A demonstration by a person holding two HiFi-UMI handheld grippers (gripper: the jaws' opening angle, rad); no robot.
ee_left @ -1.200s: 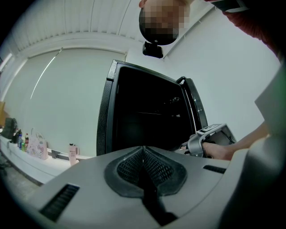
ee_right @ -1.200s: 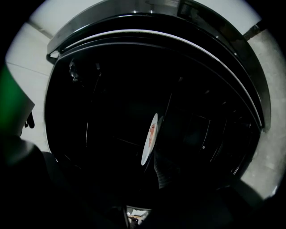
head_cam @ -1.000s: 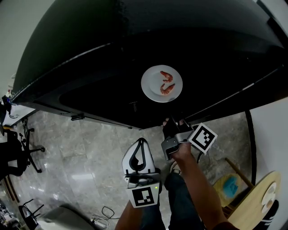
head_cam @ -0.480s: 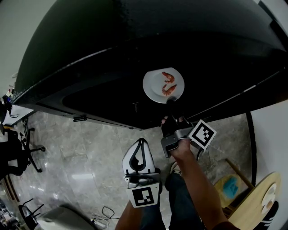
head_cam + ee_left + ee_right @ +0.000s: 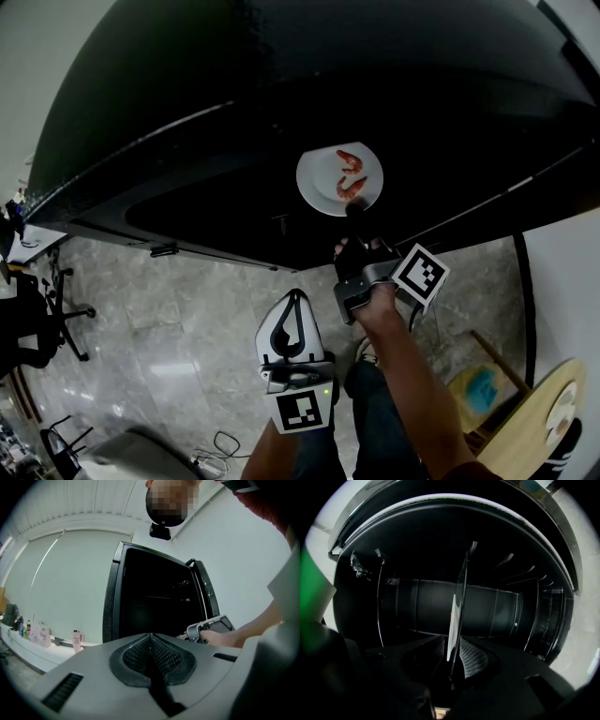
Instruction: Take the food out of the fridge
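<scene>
fridge (image 5: 281, 94): black throughout. plate (image 5: 323, 183): white. shrimp (image 5: 349, 161): orange-red. left gripper (image 5: 294, 294): white shell, black mesh-patterned pads (image 5: 136, 656). right gripper (image 5: 354, 210): dark grey, marker cube (image 5: 419, 278) black-and-white squares. floor (image 5: 169, 319): grey marbled tile.

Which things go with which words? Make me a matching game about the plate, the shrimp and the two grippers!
Things:
1. plate
2. shrimp
3. left gripper
4. right gripper

Words:
A. orange-red, lying on the plate
B. shut on the plate's rim
C. white and round
D. shut, holding nothing

Pairs: 1-C, 2-A, 3-D, 4-B.
</scene>
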